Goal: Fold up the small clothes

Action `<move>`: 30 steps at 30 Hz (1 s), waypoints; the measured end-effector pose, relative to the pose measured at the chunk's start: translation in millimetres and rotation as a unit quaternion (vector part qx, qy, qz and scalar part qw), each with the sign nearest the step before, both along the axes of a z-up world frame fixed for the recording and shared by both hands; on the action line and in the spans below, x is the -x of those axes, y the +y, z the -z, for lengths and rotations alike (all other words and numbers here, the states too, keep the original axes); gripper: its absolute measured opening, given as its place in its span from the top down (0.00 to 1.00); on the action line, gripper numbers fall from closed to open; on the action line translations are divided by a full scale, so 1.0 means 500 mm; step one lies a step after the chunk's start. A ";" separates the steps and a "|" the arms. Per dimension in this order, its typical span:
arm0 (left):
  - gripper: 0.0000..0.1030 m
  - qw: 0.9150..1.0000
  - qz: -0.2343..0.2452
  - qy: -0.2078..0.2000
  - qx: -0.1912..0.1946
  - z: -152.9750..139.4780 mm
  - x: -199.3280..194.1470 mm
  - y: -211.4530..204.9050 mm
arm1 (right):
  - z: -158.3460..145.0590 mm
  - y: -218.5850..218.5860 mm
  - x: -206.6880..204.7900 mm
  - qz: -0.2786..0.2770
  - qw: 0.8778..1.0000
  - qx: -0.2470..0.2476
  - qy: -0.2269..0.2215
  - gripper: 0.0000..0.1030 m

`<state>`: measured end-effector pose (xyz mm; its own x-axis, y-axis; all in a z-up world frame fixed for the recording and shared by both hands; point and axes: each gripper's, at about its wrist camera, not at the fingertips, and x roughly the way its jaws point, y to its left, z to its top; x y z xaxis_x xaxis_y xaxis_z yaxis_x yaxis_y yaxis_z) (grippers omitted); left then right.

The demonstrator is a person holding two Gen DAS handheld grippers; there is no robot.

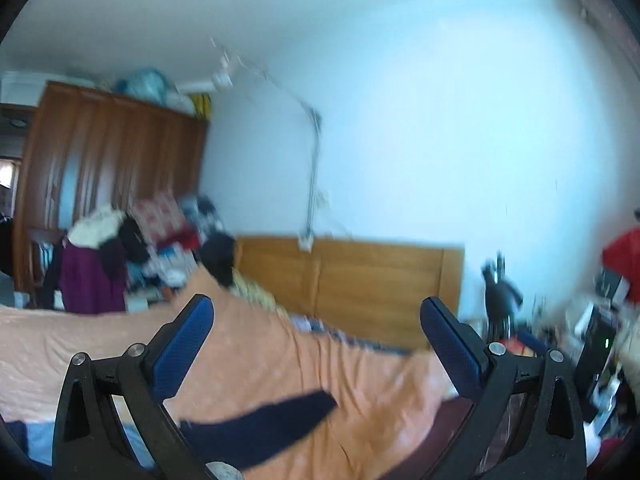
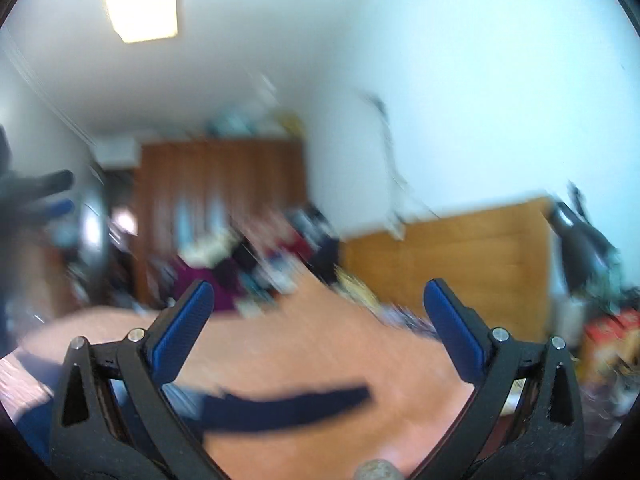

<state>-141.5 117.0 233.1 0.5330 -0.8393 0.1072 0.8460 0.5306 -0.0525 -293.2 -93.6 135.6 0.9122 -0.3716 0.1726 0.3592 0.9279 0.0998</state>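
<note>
1. Left wrist view: the left gripper (image 1: 316, 312) is pointing up and across a bedroom, its blue-padded fingers (image 1: 182, 344) standing wide apart with nothing between them.
2. A dark navy garment (image 1: 260, 430) is lying as a long strip on the orange bedspread (image 1: 340, 384), low in the frame, below and between the fingers (not touching either pad, as far as the blur allows).
3. A light blue cloth (image 1: 40, 438) is showing at the lower left edge, beside the dark strip; what kind of piece it is cannot be told.
4. Beyond the bed a wooden headboard (image 1: 360, 276) is standing against the white wall (image 1: 420, 140). A tall brown wardrobe (image 1: 116, 156) is filling the left side, with bags on top of it.
5. A heap of mixed clothes (image 1: 132, 248) is sitting at the far end of the bed, in front of the wardrobe. A cluttered side table (image 1: 596, 336) is showing at the right edge.
6. Right wrist view (heavily motion-blurred): the right gripper (image 2: 318, 308) is also spread wide and is gripping nothing.
7. The same dark navy garment (image 2: 288, 406) is lying across the bedspread (image 2: 320, 344) near the bottom of the frame, stretching between the two finger bases.
8. The left gripper (image 2: 40, 196) is appearing as a dark smear with a blue pad at the far left edge, raised above the bed.
9. A square ceiling lamp (image 2: 142, 6) is glowing at the upper left. The wardrobe (image 2: 216, 208) and headboard (image 2: 452, 264) are showing behind the bed, both smeared.
</note>
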 end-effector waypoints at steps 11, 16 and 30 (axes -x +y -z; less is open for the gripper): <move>0.00 0.964 -0.162 -0.049 0.206 -0.157 0.035 0.515 | -0.086 0.218 -0.138 -0.129 0.989 0.071 0.035 0.00; 0.00 0.956 -0.233 -0.030 0.175 -0.120 0.001 0.593 | -0.046 0.266 -0.179 -0.150 0.981 0.102 0.067 0.00; 0.00 0.889 -0.453 -0.011 0.063 0.083 -0.141 0.729 | 0.131 0.509 -0.373 -0.307 0.916 0.098 0.238 0.00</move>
